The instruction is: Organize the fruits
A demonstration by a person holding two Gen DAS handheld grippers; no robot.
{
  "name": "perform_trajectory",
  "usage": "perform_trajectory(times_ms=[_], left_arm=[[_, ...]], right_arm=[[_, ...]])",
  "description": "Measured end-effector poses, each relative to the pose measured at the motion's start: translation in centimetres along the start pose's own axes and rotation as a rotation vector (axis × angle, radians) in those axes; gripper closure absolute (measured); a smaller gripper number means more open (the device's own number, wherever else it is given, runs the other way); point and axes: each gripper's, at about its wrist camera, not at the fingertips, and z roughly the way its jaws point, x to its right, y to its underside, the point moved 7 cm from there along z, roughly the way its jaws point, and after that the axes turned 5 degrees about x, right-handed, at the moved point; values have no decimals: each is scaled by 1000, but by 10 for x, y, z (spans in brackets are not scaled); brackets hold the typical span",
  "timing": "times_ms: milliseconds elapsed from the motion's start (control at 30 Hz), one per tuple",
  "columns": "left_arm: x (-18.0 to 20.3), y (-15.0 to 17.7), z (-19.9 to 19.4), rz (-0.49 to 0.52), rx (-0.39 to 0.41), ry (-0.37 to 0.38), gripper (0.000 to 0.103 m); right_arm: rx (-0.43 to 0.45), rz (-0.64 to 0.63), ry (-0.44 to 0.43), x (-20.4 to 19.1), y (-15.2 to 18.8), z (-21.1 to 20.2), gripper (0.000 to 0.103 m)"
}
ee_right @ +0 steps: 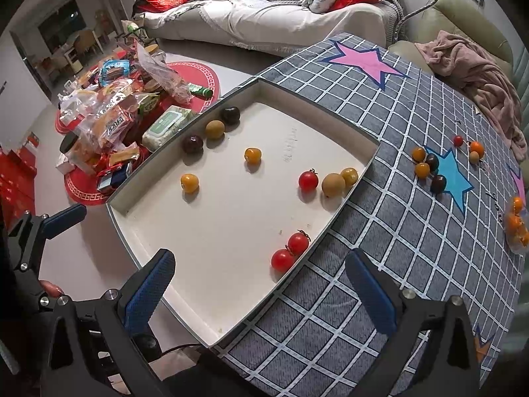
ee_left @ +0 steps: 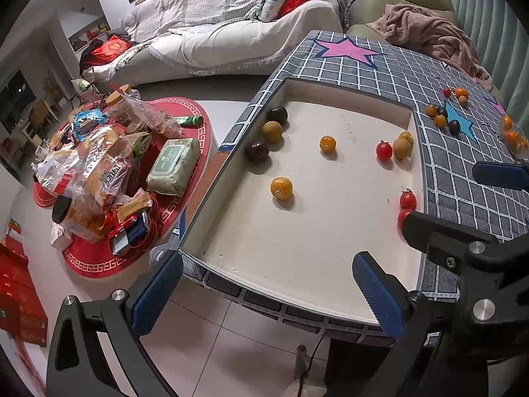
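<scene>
A grey checked cloth [ee_right: 380,231] is covering the table, and a shallow white tray [ee_right: 231,248] is sitting on it. The left gripper [ee_left: 267,294] and right gripper [ee_right: 261,291] are hovering at the tray's near edge, fingers spread and holding nothing. Small fruits [ee_right: 307,180] are lying scattered in the tray; more fruits [ee_right: 429,168] are lying on the cloth beside it.

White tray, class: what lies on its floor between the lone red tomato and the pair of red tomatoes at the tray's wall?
Nothing: between the lone red tomato and the pair of red tomatoes, the white tray floor is bare, clearest in the right wrist view.
</scene>
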Motion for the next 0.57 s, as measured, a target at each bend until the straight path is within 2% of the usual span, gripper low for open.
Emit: perform_trajectory(times_ms=[567], left_arm=[[5,0,2,19,12,6,0]], right_arm=[[-4,3,-1,2,2,6,0]])
